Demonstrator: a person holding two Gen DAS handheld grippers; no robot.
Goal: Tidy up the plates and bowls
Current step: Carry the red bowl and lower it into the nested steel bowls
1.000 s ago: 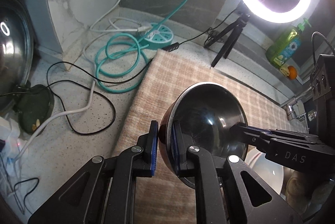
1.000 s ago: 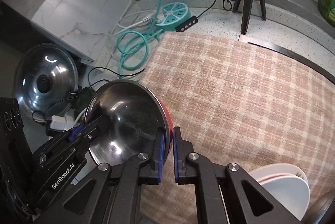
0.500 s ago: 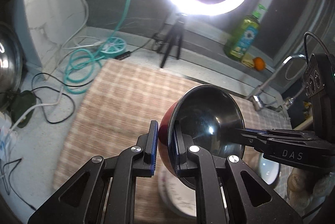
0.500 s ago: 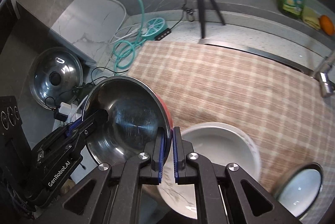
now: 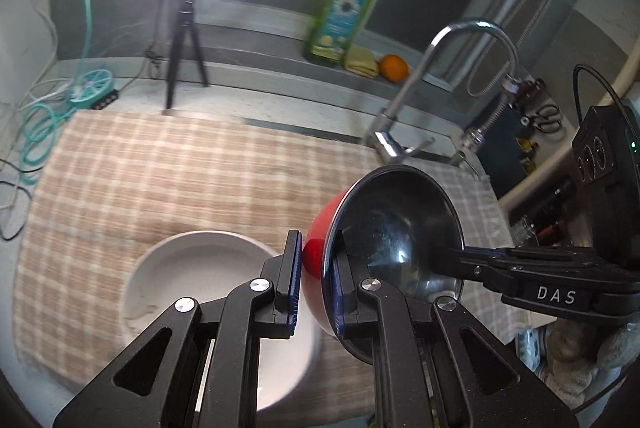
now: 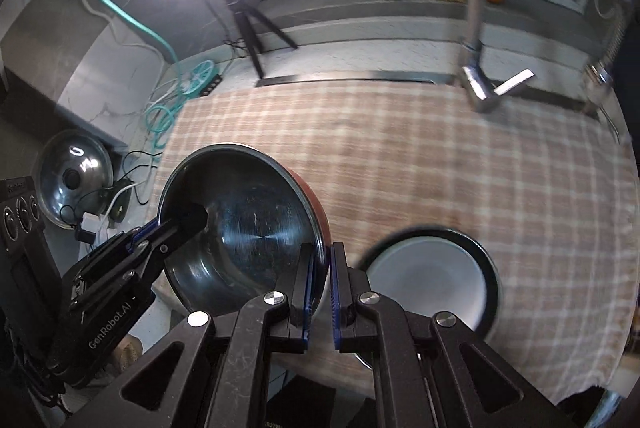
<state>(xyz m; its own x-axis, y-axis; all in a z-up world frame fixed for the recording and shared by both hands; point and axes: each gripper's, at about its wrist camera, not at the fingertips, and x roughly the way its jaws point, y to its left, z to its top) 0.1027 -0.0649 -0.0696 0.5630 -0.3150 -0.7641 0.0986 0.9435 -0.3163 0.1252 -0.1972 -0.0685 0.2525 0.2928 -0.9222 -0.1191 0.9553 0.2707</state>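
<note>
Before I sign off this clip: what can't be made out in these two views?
- Left wrist view: the white plate has its near part hidden by the left gripper.
- Right wrist view: the white bowl is motion-blurred, its near rim behind the right gripper.
- Both views: whether the red bowl touches the checked cloth.

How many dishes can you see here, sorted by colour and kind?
red bowl, steel inside: 1
white plate: 1
white bowl with a dark rim: 1
Total: 3
</note>
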